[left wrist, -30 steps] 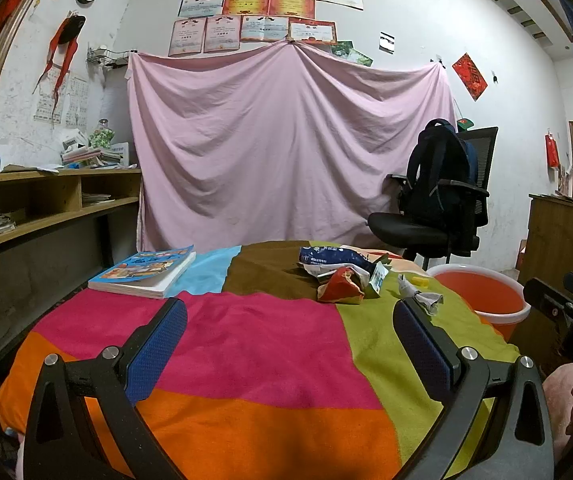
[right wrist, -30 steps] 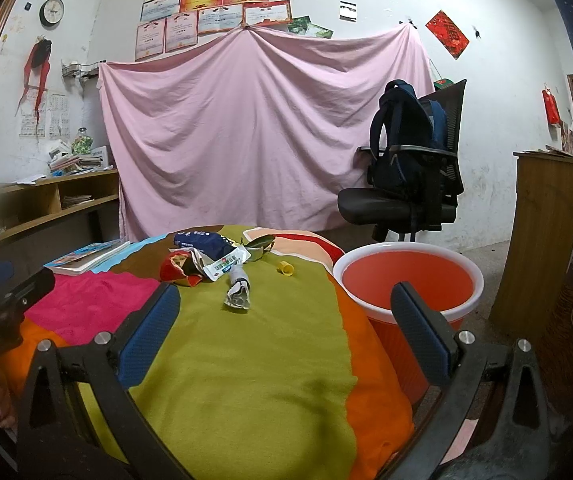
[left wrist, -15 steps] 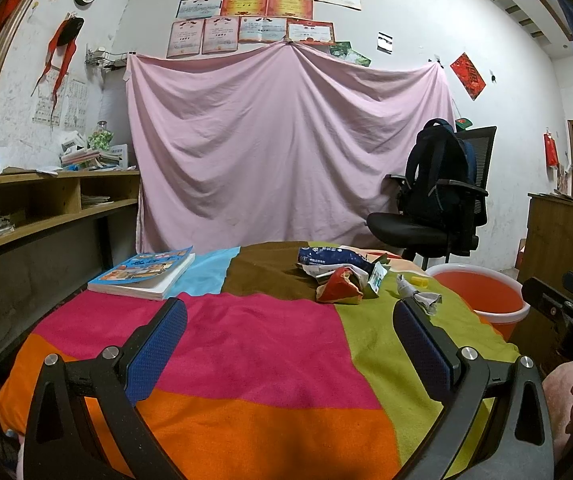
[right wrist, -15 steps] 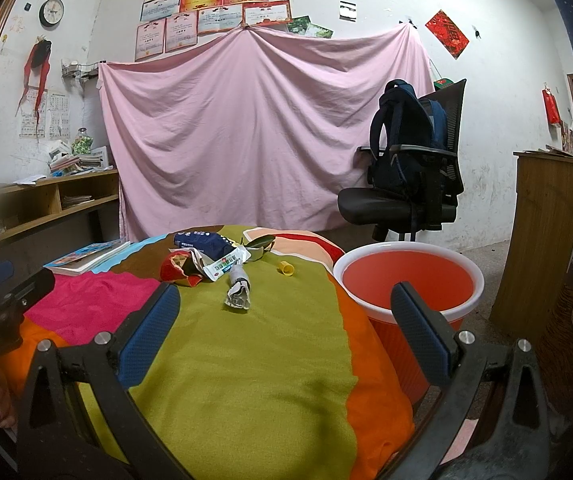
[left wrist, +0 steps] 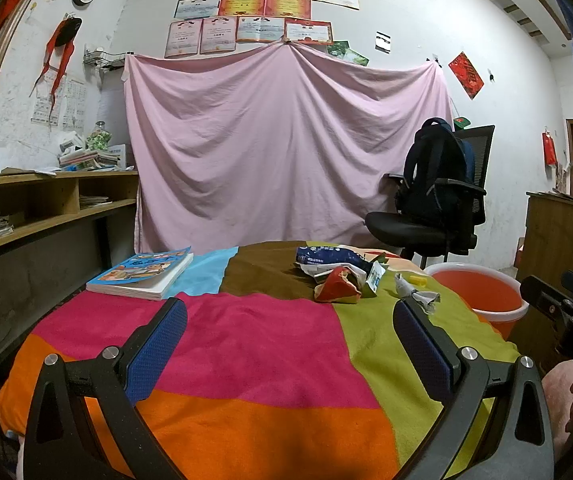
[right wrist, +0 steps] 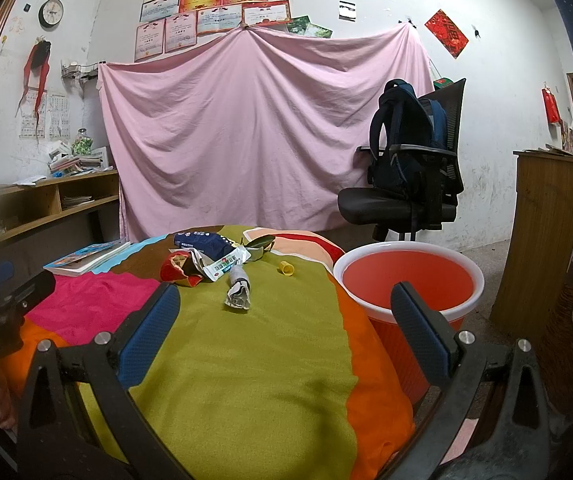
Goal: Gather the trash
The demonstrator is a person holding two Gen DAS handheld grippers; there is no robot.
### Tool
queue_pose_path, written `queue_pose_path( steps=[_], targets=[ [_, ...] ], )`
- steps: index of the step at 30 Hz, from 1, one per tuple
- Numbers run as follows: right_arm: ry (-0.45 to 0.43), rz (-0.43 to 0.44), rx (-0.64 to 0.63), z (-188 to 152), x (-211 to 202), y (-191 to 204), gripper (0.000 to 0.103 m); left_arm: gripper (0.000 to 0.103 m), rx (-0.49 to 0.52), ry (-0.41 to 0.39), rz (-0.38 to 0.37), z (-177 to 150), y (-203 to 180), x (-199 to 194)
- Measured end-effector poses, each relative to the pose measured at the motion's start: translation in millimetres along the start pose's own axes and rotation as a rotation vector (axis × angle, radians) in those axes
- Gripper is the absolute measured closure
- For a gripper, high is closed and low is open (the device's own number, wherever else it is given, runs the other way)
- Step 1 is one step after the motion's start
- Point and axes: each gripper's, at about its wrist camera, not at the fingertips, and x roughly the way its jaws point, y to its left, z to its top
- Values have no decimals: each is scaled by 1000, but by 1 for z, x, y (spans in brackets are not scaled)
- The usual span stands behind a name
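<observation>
my left gripper (left wrist: 289,334) and right gripper (right wrist: 284,318) hover with jaws apart, empty, above the surface's near edge. the trash pile (right wrist: 206,258), crinkled foil wrappers and a twisted paper wad (right wrist: 238,294), lies toward the far right corner, near the smooth orange bucket (right wrist: 408,280) beside the right edge for short drops.

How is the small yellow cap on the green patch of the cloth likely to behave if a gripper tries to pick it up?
The yellow cap looks like a small hollow plastic piece, so it is probably very light and stiff. Being round, it may roll or skid away if nudged. It sits alone on the soft cloth, apart from the wrapper pile, so wide-open jaws could easily miss it.
</observation>
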Motion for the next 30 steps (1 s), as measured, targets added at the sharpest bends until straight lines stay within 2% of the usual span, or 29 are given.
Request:
queue_pose_path(
  steps=[30],
  targets=[
    [0, 1, 2, 0, 0, -1, 0, 2, 1, 0, 0, 1, -2, 0]
  ],
)
